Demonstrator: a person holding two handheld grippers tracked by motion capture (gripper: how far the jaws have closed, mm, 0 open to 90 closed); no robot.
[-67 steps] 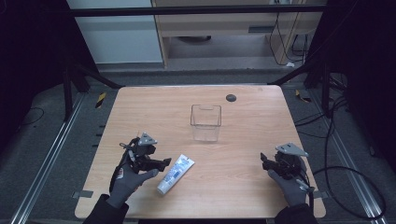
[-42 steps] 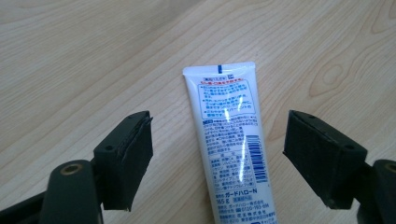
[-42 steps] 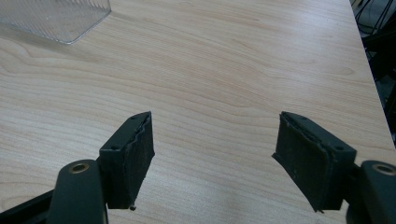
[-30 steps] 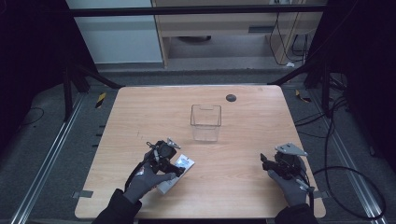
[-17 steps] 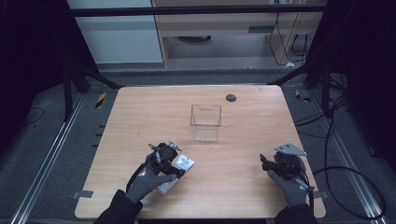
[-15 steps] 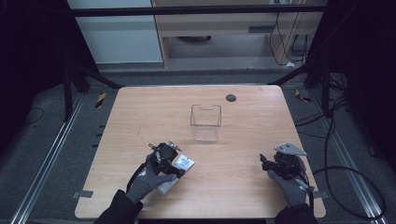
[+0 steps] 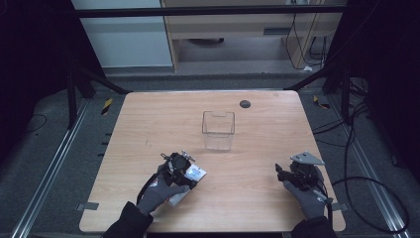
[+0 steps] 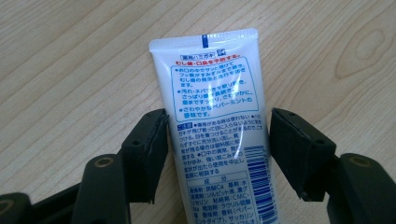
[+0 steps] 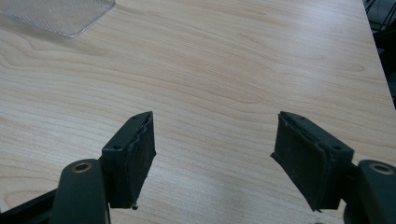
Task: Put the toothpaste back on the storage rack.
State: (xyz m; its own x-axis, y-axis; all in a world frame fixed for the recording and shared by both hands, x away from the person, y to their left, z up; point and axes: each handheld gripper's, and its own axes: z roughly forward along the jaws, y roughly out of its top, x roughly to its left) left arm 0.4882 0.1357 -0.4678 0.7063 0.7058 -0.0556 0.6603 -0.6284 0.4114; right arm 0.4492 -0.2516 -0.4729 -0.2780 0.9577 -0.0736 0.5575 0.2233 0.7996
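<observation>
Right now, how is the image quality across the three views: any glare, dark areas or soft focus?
High view: table evenly lit, surroundings nearly black, clear container faint. Left gripper view: sharp, a glare streak on the tube, print readable. Right gripper view: wood grain crisp, the jaws darker and slightly soft at the bottom edge.

From above the near edge we overlook the wooden table (image 7: 148,124); both gripper cameras skim that tabletop closely.
</observation>
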